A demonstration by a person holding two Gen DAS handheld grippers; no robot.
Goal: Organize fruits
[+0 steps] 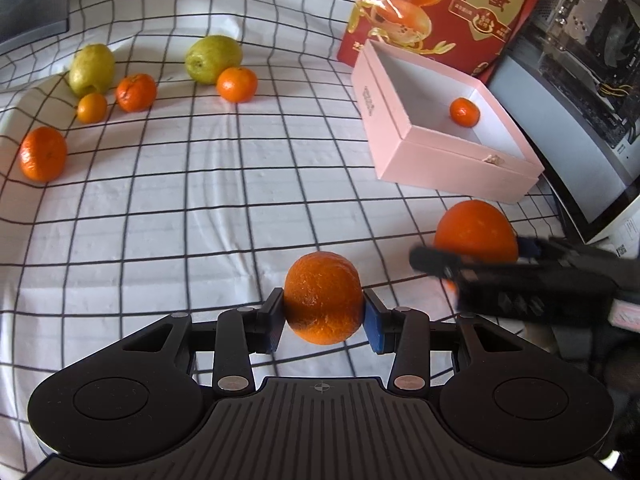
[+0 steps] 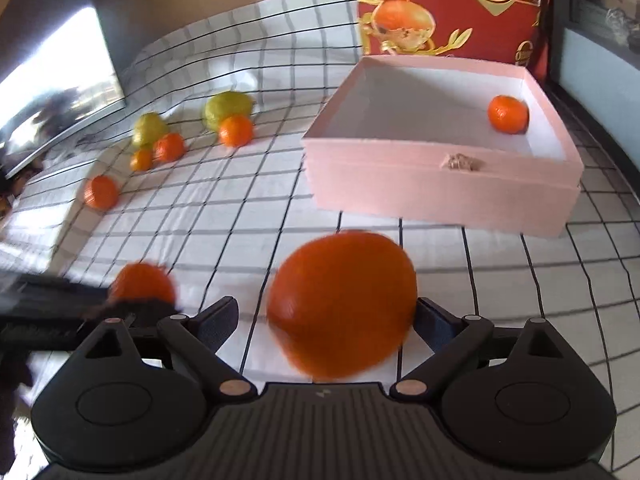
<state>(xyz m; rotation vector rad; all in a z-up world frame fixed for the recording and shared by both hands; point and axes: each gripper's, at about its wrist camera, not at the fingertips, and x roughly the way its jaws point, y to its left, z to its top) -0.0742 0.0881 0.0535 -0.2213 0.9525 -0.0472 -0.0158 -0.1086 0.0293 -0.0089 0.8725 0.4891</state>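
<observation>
I see a rough orange clamped between my left pads, a bigger orange between my right ones; a small tangerine lies in the pink box.

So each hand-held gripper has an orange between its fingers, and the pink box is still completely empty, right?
Not quite: the pink box is not empty. One small orange already lies inside it, as the right wrist view shows. The rest holds: each hand-held gripper has an orange between its fingers.

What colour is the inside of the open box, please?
White inside the box, pale pink outside; clearest in the right wrist view.
</observation>
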